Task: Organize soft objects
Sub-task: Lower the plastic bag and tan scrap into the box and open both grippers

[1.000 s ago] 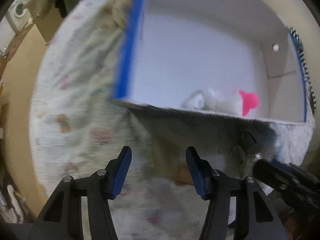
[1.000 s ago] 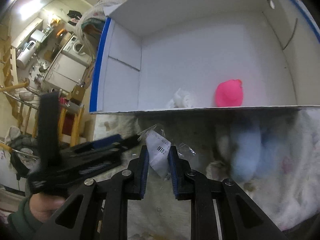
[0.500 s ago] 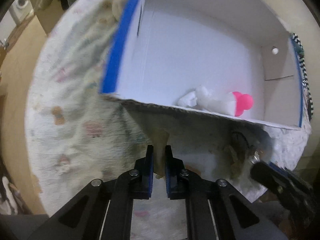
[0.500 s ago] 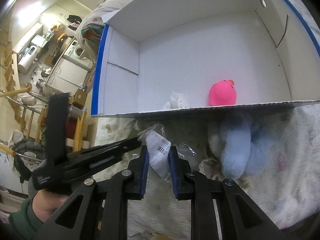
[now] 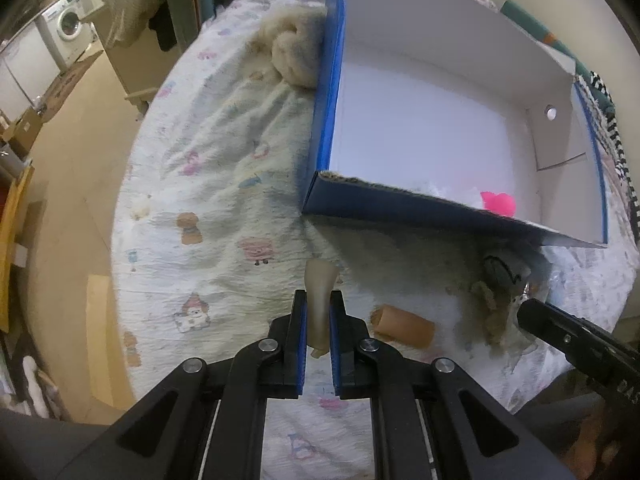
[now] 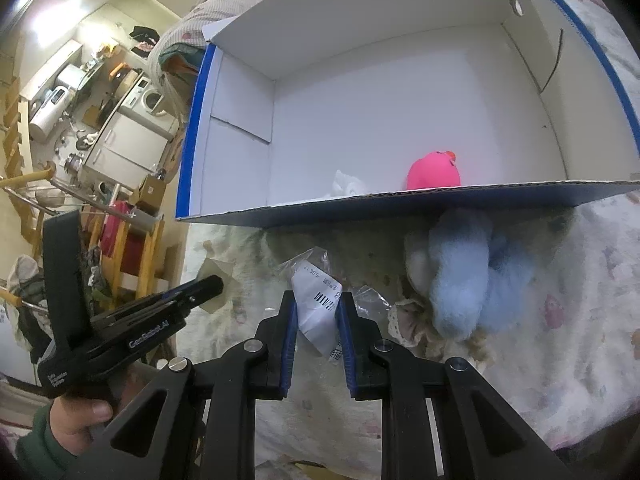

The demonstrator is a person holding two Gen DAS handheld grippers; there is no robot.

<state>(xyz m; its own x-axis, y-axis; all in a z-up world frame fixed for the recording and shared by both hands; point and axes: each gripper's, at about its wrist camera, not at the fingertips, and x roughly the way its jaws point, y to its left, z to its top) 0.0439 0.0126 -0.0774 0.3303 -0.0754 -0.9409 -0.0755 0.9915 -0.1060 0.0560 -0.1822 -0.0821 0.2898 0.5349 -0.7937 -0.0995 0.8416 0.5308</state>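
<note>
My left gripper (image 5: 318, 300) is shut on a beige soft piece (image 5: 319, 292), held above the patterned bedspread (image 5: 208, 208) just short of the blue-and-white cardboard box (image 5: 320, 120). My right gripper (image 6: 317, 304) is shut on a clear plastic packet with a white label (image 6: 316, 300), in front of the box's near wall (image 6: 400, 206). Inside the box lie a pink plush (image 6: 434, 171) and a white soft item (image 6: 346, 185). A light blue plush (image 6: 464, 276) lies against the box outside. The left gripper also shows in the right wrist view (image 6: 208, 286).
A tan roll (image 5: 402, 326) and a grey-beige soft heap (image 5: 496, 292) lie on the bed near the box. A cream fluffy item (image 5: 292, 56) sits at the box's far left corner. The bed edge drops to the floor (image 5: 68, 160) on the left.
My left gripper was open one second ago, then closed on the beige piece and lifted it. My right gripper stays shut on the packet, and the light blue plush has come into clear view.
</note>
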